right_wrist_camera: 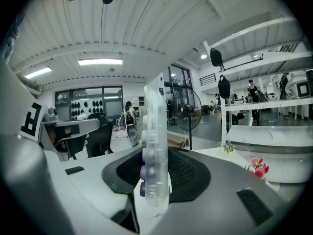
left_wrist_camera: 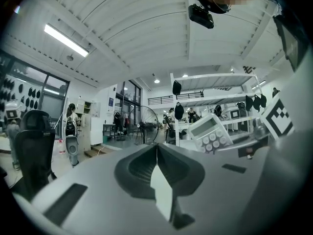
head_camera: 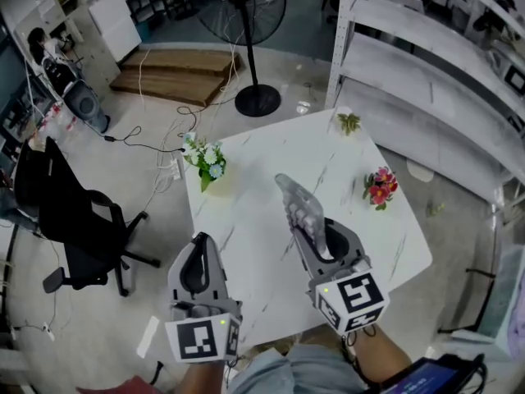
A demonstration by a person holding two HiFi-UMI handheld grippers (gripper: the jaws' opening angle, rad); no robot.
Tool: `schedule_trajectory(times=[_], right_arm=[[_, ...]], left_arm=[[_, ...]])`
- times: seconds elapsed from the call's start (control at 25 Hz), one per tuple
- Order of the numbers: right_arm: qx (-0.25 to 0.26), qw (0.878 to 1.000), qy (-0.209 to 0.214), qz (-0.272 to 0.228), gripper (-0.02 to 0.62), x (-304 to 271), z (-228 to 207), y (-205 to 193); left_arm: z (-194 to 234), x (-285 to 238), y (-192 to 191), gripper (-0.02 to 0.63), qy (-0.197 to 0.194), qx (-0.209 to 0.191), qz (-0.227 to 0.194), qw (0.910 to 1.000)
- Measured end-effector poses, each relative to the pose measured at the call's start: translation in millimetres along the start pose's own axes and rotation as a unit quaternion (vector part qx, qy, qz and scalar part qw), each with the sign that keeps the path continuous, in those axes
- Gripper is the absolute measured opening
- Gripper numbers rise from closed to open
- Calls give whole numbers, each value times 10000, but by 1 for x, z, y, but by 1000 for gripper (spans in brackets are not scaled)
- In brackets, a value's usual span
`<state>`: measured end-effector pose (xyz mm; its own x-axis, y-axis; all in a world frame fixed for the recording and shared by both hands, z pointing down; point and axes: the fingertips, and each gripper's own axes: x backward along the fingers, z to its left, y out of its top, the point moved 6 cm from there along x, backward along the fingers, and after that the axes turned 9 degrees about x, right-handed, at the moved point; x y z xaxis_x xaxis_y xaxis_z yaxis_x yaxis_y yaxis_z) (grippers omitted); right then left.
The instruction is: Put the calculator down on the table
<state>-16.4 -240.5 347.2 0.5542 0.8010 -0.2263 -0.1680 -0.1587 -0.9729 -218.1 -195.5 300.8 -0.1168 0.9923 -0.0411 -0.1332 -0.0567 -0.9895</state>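
Observation:
The calculator (head_camera: 297, 206) is a pale grey slab with round keys, held up above the white marble table (head_camera: 271, 150). My right gripper (head_camera: 305, 235) is shut on its lower end. In the right gripper view the calculator (right_wrist_camera: 154, 146) stands edge-on between the jaws of the right gripper (right_wrist_camera: 155, 180), its purple-grey keys facing left. My left gripper (head_camera: 199, 241) hovers at the table's near left corner. Its jaws meet in a closed line with nothing between them in the left gripper view (left_wrist_camera: 156, 153), where the calculator (left_wrist_camera: 210, 132) shows to the right.
On the table stand a vase of white flowers (head_camera: 205, 161), a pink flower bunch (head_camera: 380, 185) and a small green plant (head_camera: 349, 122). A black office chair (head_camera: 74, 212) stands left, a floor fan (head_camera: 254, 39) behind, a white shelf rack (head_camera: 426, 64) to the right.

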Motion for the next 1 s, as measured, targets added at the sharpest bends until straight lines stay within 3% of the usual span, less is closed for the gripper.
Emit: schedule_trajectory(times=[0.52,1.0], right_arm=[[-429,9925,294,1108,147,-29,15,-100],[-829,9783,433,1847,147,-39,29,-159]], left_arm=[[11,-9,-67,9,191,149,783,9966],[18,-9,-93,9,286,163,1096,9934]])
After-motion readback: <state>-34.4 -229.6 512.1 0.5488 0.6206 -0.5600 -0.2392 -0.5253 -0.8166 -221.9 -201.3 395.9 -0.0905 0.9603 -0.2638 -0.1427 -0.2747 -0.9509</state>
